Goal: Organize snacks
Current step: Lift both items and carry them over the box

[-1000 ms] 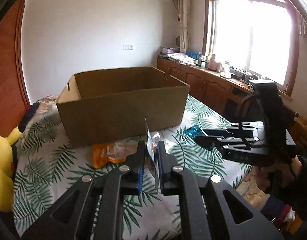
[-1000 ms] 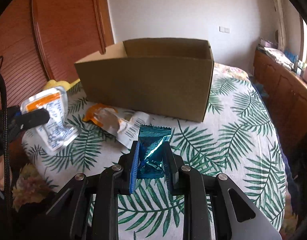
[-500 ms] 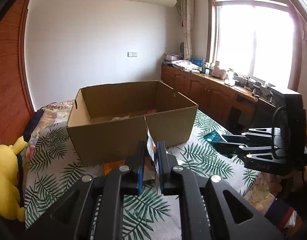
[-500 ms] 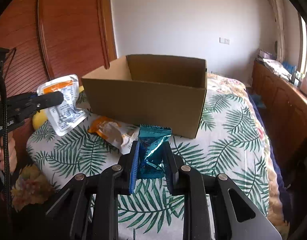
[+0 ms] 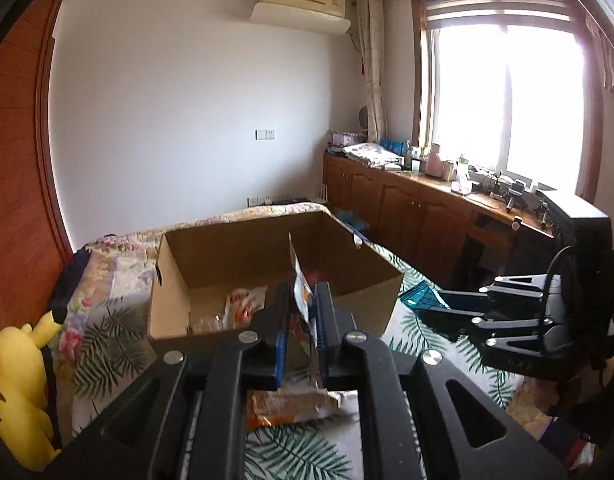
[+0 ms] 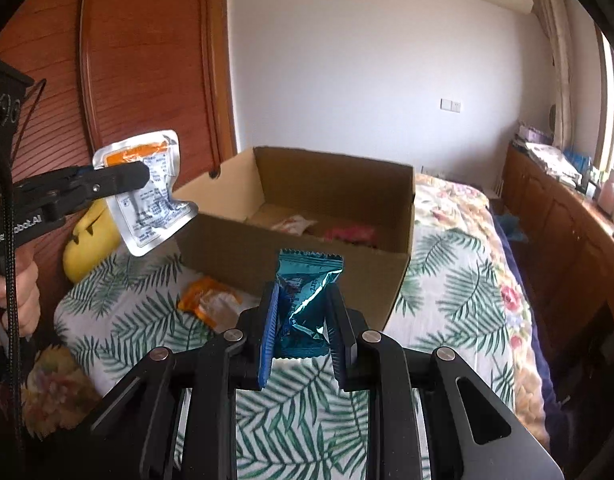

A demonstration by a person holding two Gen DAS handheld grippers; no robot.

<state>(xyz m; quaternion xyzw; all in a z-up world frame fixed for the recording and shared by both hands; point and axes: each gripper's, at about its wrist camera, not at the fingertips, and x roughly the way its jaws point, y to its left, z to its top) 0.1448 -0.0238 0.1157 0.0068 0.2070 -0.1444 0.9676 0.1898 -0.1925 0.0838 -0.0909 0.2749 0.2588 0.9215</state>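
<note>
A: Holding what, left hand-held gripper (image 5: pixel 301 334)?

B: One flat silver pouch (image 6: pixel 149 196), pinched edge-on, jaws fully shut; light, floppy, slick.

A: Right hand-held gripper (image 6: pixel 303 330)?

B: One teal foil packet (image 6: pixel 305 300), jaws narrowed on its crinkly middle; puffy, probably crushable. Cardboard box (image 6: pixel 307 248) sits just ahead, below; orange packet (image 6: pixel 209 304) lies on the bed before it.

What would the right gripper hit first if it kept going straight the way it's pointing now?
Probably the near wall of the cardboard box, just beyond the teal packet that the right gripper holds. Depth is unclear; it might skim the rim and pass into the box instead.
</note>
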